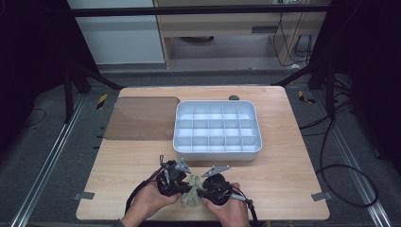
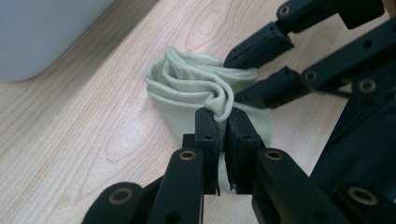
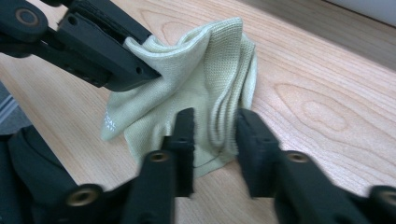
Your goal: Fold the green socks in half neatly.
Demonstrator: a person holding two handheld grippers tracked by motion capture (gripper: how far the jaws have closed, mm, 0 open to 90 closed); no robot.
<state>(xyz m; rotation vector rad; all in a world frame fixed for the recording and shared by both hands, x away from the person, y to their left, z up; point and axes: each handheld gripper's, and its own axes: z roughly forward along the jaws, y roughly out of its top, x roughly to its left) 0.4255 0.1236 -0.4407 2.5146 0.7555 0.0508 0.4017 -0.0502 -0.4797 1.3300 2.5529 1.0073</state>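
A pale wooden surface [image 1: 283, 156] is seen, the white compartmented plastic tray [image 1: 217, 151] at centre. Low in frame, a crumpled pale green sock [image 1: 191, 195] is pinched by the left tool [image 2: 223, 122]; the right tool [image 3: 215, 128], jaws parted, straddles it.

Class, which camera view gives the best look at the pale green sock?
The right gripper view: the sock lies large, its knit weave and small printed lettering visible. The left gripper view shows its bunched ribbed cuff pinched in the left hand-held gripper. The high view shows a small green bundle between the hands.
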